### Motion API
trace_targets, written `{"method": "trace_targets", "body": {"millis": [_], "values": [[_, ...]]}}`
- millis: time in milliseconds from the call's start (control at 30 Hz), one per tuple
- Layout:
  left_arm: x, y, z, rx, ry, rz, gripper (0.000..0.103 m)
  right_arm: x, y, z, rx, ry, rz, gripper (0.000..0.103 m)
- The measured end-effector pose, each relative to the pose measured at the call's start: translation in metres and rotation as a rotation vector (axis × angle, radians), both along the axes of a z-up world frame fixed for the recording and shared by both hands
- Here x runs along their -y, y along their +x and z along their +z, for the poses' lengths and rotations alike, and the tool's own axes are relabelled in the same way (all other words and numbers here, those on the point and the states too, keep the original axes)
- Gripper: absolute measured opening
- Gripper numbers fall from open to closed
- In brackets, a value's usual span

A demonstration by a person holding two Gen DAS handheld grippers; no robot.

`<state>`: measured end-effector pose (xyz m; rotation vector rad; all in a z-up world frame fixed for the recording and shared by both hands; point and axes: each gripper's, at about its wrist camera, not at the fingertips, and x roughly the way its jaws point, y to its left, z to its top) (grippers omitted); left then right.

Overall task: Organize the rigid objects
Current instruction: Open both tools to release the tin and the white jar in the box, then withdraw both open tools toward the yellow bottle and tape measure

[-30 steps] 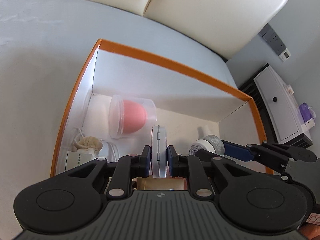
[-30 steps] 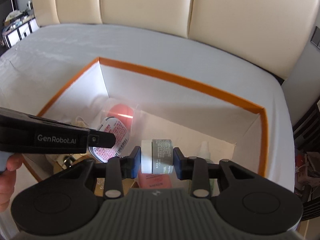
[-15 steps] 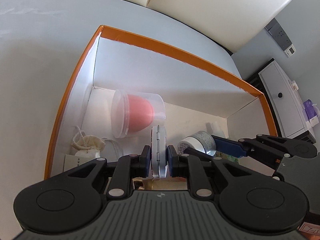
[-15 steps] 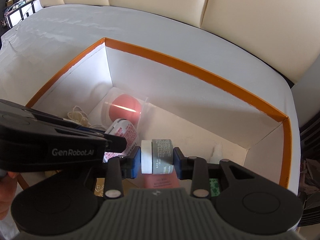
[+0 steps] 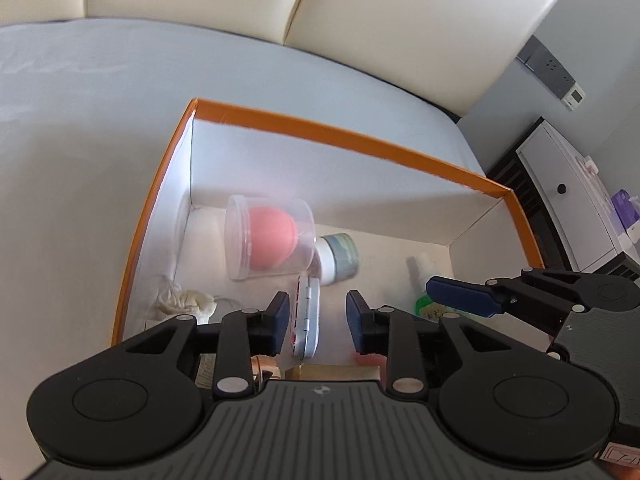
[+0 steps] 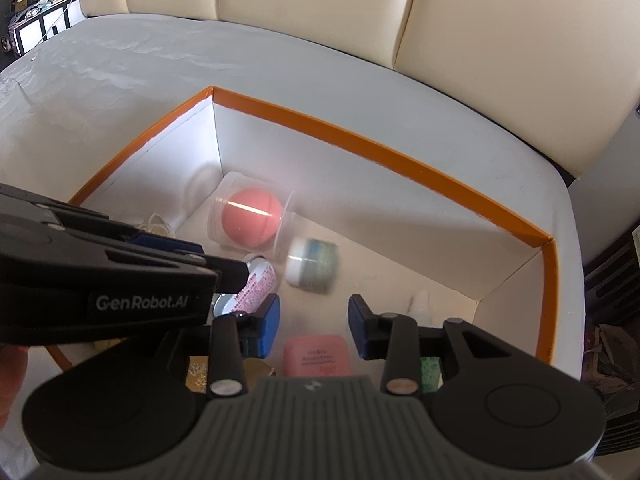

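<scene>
An orange-rimmed white box (image 5: 340,136) (image 6: 360,148) sits on the bed. My left gripper (image 5: 318,316) is open above it; a thin round silver compact (image 5: 306,316) is by its left finger, free of the jaws, and shows in the right wrist view (image 6: 258,284). My right gripper (image 6: 314,320) is open over the box. A blurred grey jar with a white lid (image 6: 314,266) (image 5: 338,258) lies on the box floor beside a clear tub holding a pink sponge (image 5: 266,238) (image 6: 250,218).
Inside the box are also a pink case (image 6: 318,356), a green spray bottle (image 5: 426,300), a cloth pouch (image 5: 188,302) and gold items (image 6: 200,372). A cream headboard (image 5: 360,20) stands behind; a white cabinet (image 5: 572,196) is at right.
Both grippers have opened. The silver compact left the left jaws and the grey jar left the right jaws, dropping into the box beside the clear tub.
</scene>
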<state>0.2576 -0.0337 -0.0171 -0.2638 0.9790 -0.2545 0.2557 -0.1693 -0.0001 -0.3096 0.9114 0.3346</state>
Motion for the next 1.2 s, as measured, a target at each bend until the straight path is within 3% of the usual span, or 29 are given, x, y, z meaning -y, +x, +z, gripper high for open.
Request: {"method": "trace_targets", "body": {"millis": [400, 767, 1000, 1200], "values": [[-0.001, -0.029, 0.037, 0.12, -0.004, 0.004, 0.034, 0.006, -0.031, 0.035, 0.059, 0.017, -0.017, 0.044], [-0.005, -0.073, 0.067, 0.234, -0.003, -0.02, 0.034, 0.013, -0.089, 0.073, 0.193, 0.136, -0.038, 0.045], [-0.021, -0.12, 0.064, 0.28, -0.01, 0.056, 0.034, 0.014, -0.131, 0.072, 0.216, 0.237, -0.091, 0.046], [-0.048, -0.147, 0.034, 0.202, -0.05, 0.159, 0.034, 0.017, -0.165, 0.046, 0.163, 0.305, -0.133, 0.047]]}}
